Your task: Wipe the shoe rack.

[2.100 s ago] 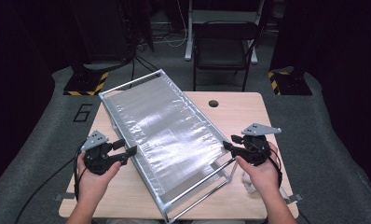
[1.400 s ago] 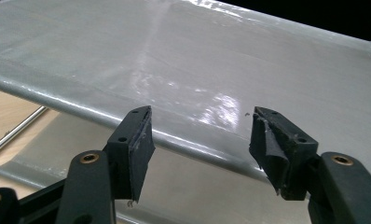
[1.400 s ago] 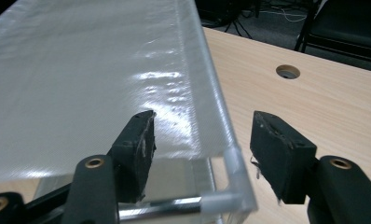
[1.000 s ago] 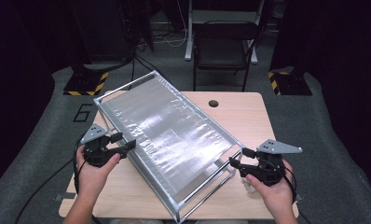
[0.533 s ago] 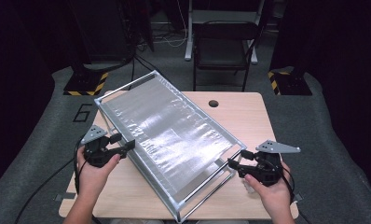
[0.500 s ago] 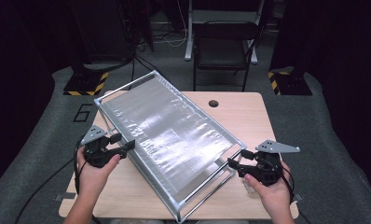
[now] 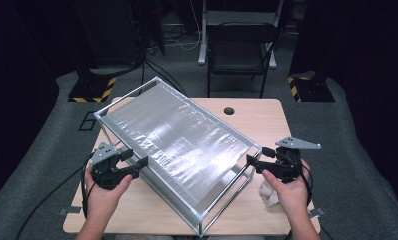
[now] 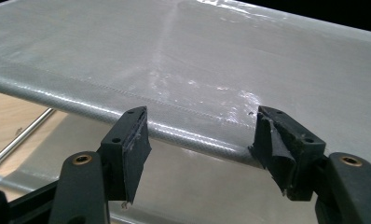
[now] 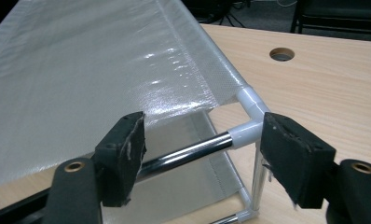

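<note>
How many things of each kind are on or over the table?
Tongs: 2, the left tongs and the right tongs
Rack with shiny grey fabric shelves: 1
White crumpled lump by the right hand: 1
Total: 4

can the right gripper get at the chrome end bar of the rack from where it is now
Probably yes. The right gripper has just been opening, and the chrome bar lies just ahead between its spread jaws with nothing in between.

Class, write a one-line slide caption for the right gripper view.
Open right gripper faces the rack's white corner joint, nothing pressed between its fingers.
</note>
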